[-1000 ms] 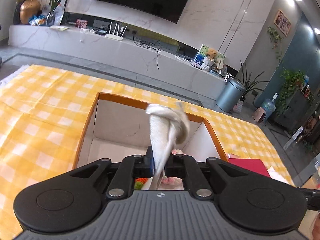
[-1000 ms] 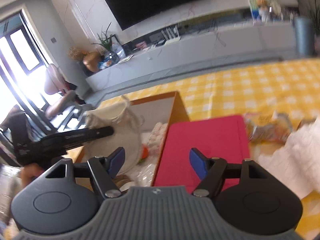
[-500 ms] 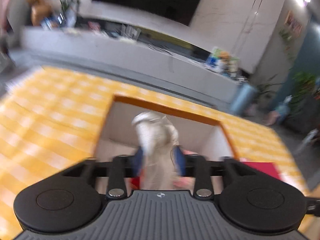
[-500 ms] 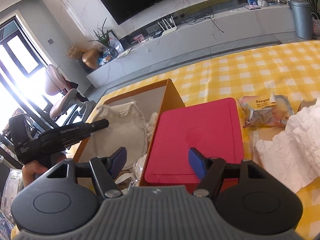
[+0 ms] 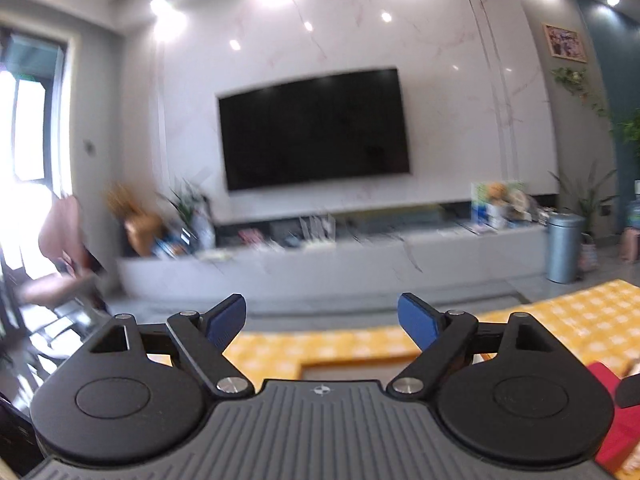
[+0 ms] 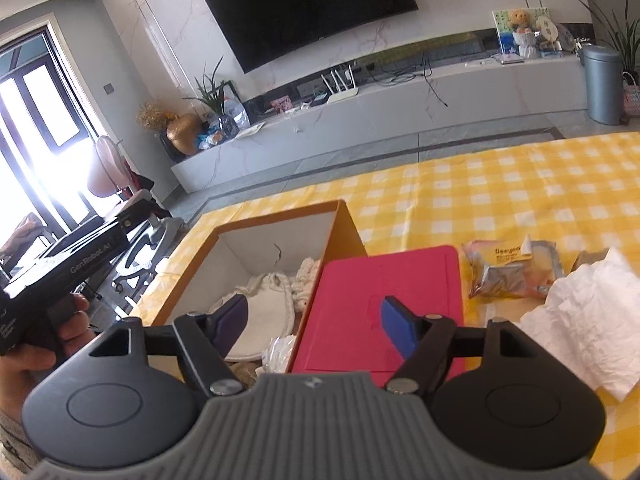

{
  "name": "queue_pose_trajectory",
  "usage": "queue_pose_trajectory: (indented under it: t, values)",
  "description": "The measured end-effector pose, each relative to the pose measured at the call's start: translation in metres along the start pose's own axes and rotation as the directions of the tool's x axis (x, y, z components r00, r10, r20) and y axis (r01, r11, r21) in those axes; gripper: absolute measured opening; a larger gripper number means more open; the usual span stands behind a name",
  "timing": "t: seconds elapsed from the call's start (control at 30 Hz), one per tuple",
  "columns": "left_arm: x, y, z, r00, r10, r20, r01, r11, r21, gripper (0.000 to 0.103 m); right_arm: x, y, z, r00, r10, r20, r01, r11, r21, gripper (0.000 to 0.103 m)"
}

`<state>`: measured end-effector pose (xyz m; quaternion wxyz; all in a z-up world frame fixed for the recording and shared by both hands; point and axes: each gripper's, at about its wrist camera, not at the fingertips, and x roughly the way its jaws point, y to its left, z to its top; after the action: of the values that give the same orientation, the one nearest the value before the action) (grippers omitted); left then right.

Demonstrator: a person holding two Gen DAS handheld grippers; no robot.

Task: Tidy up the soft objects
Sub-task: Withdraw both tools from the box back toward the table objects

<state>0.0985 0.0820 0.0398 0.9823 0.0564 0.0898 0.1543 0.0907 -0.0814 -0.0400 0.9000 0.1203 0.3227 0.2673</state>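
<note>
The right gripper [image 6: 314, 322] sits at the bottom centre of its frame, jaws opening with nothing pinched between them. Just past its left finger, the cream drawstring pouch [image 6: 264, 320] lies inside the orange box [image 6: 344, 226], with the pink lid [image 6: 384, 300] beside it on the right. The left gripper [image 5: 322, 318] is opening too, empty, aimed at the TV wall, box rim [image 5: 352, 364] low in frame.

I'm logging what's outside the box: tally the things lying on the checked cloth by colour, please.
Red: 1, the flat lid
Silvery-pink: 1, the snack packet
White: 1, the crumpled paper
Tan: 1, a scrap half hidden behind the paper
Total: 4
</note>
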Motion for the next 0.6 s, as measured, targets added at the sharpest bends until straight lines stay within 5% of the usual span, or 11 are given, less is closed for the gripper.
queue_pose_trajectory:
  t: [0.37,0.6]
  values:
    - [-0.048,-0.046,0.022,0.993,-0.110,0.034,0.109,0.994,0.030,0.101,-0.048,-0.010,0.017,0.985,-0.130,0.112,0.136,0.989,-0.053,0.085]
    - [-0.055,-0.099,0.029,0.961,-0.270,-0.056,0.270,0.963,-0.004,0.101,-0.073,-0.048,0.021,0.938,-0.308,0.160,0.324,0.943,-0.082,0.093]
